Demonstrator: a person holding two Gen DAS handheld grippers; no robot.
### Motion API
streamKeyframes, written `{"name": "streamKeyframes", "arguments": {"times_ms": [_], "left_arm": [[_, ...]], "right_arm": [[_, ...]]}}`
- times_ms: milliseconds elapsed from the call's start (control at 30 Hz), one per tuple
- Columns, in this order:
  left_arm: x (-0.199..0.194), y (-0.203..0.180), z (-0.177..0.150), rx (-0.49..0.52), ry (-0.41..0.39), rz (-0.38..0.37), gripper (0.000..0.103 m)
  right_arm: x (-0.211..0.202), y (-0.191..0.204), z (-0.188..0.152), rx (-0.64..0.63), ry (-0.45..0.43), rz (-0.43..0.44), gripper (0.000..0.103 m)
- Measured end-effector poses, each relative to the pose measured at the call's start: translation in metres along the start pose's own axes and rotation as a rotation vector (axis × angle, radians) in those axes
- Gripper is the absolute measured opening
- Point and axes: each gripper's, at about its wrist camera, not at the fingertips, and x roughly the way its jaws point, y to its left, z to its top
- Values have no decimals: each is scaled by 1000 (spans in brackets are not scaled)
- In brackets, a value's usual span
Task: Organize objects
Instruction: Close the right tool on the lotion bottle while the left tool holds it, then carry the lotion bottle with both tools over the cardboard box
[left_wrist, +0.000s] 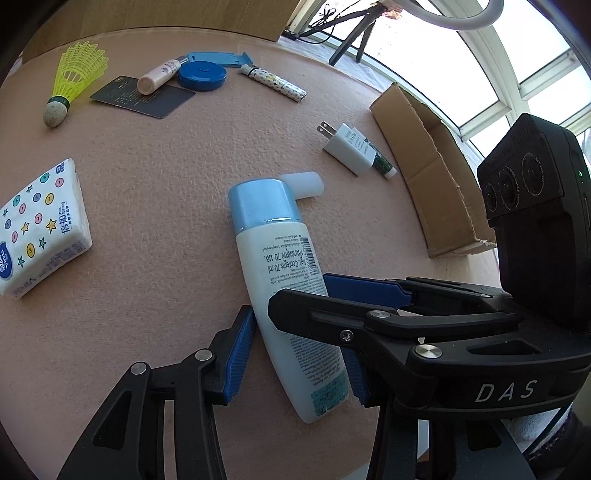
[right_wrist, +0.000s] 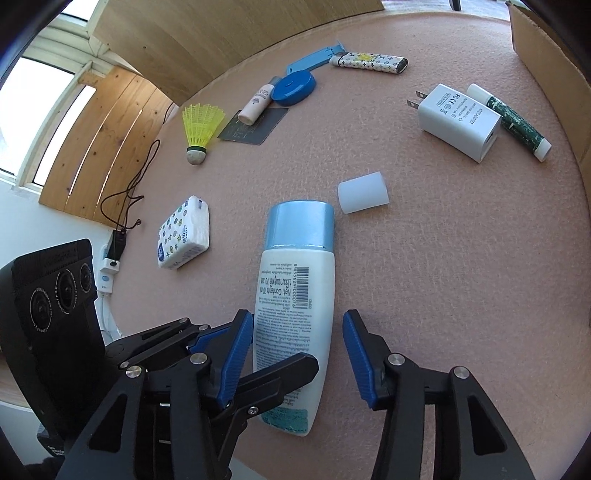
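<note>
A white bottle with a light-blue cap (left_wrist: 280, 280) lies on the pink felt table (left_wrist: 155, 206); it also shows in the right wrist view (right_wrist: 295, 295). My left gripper (left_wrist: 299, 350) straddles its lower body, blue pads on both sides, with a small gap at the left pad. My right gripper (right_wrist: 297, 354) straddles the same bottle, its left pad touching it and its right pad apart. The right gripper's fingers cross in front of the left view. A small white cap (right_wrist: 364, 192) lies by the bottle's top.
A tissue pack (left_wrist: 37, 229), yellow shuttlecock (left_wrist: 74, 77), dark card (left_wrist: 142, 96), cream tube (left_wrist: 159, 75), blue round case (left_wrist: 202, 75), patterned lighter (left_wrist: 273, 83), white charger (left_wrist: 347, 147) and green tube (right_wrist: 513, 122) lie around. A cardboard box (left_wrist: 432, 166) stands right.
</note>
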Motion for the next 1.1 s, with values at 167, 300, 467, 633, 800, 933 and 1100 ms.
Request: {"name": "streamKeyframes", "arguments": {"times_ms": [167,300,467,633,800,933,1100], "left_arm": [[1,-2,1,2,0,-3,48],[1,-6,3,3,0,-10,48],[-1,-19,11,27,-16,-27,48],[-5,-43,26,73,-46,-38,48],[-8,-74,47,130,-73,-64,48],[-8,-108,67,188,-101,-84,48],[-1,-154,94,255,-130,-116,48]], "right_arm": [[-1,-1,1,-2,-1,-3,41],[-6,-2,0,-3,-15,-16,39],[-23,-6,2,8,-52,-24,38],[-50,-13,7,21,-111,-37,38],[-84,-23,15,33,-178,-58,38],[-118,-36,23,40,-242,-87,37],[-158,-57,35,53,-316,-126,37]]}}
